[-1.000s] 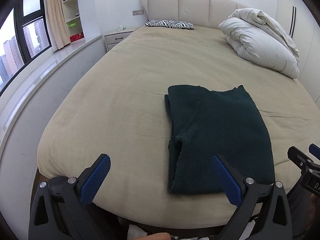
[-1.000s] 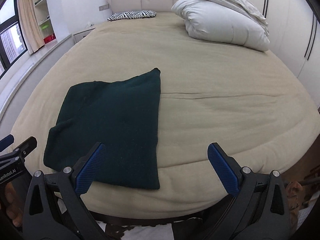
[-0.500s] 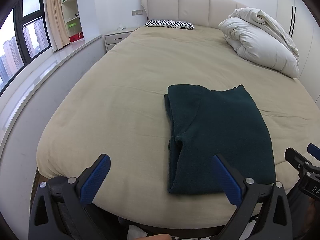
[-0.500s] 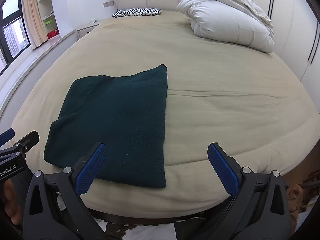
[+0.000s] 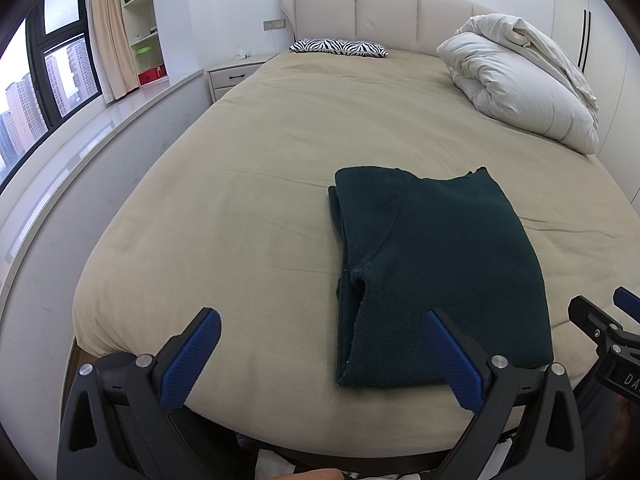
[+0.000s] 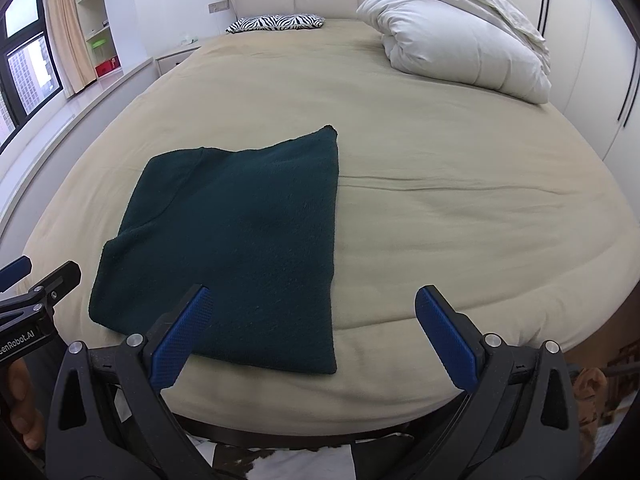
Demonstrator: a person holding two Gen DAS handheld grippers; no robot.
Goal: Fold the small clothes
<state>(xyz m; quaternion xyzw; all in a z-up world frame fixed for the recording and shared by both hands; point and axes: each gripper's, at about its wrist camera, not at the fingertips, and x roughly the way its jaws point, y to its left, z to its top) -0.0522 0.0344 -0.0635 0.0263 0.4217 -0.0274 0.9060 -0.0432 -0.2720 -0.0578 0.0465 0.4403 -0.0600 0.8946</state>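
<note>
While the beige bed [image 5: 248, 208] stretched wide and smooth, a dark green fleecy garment [image 6: 240, 232] lay folded flat near its foot edge, a rough rectangle with its long axis running toward the headboard [image 5: 384, 12]. Both the left gripper [image 5: 320, 356] and right gripper [image 6: 312, 332] hung spread apart, empty, short of that edge.

right gripper [image 5: 616, 316] cut by left view's right edge, its label [image 5: 630, 379] clipped, hand [image 6: 22, 412] half hidden at frame edge, shelf items [image 5: 146, 50] too small to identify
</note>
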